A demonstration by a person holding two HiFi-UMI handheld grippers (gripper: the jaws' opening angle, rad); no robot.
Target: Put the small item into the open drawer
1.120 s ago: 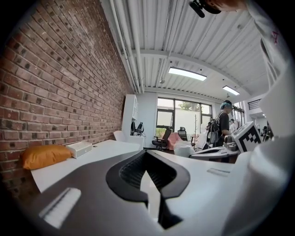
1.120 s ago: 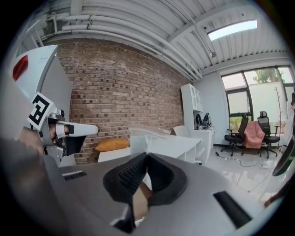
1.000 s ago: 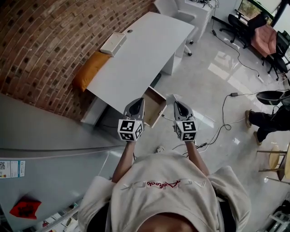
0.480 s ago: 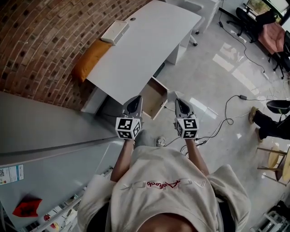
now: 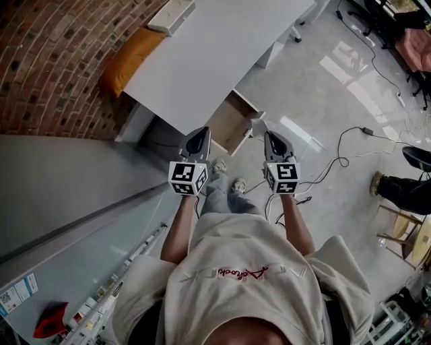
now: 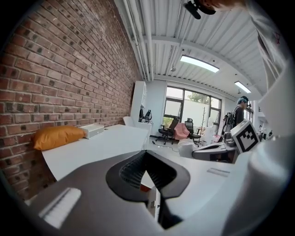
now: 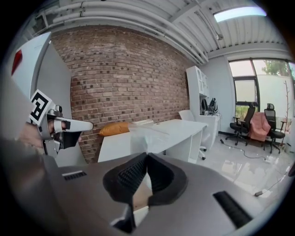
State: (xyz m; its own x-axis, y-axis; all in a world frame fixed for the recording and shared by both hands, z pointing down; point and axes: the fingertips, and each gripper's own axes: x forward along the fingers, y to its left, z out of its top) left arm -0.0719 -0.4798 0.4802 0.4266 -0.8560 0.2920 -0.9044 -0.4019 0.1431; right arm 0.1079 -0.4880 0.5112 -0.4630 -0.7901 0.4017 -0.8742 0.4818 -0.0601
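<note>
The open drawer point(image 5: 231, 123), with a pale wood inside, juts from the front of a white desk point(image 5: 215, 47). My right gripper point(image 5: 271, 135) hangs just right of the drawer's near corner, shut on a small clear plastic item point(image 5: 258, 127). In the right gripper view that item point(image 7: 145, 133) sticks up past the closed right gripper point(image 7: 147, 155). My left gripper point(image 5: 200, 132) is held level beside it, over the floor just left of the drawer. In its own view the left gripper point(image 6: 146, 153) has its pads together with nothing between them.
An orange cushion point(image 5: 131, 60) and a white box point(image 5: 172, 13) lie at the desk's brick-wall side. A grey cabinet point(image 5: 67, 182) stands to the left. Cables point(image 5: 330, 168) trail over the glossy floor; another person's legs point(image 5: 404, 189) and a stool point(image 5: 411, 236) are at the right.
The desk and drawer have slid up in the head view, and the person's feet now show below the grippers. Both grippers keep their side-by-side stance and the same closure.
</note>
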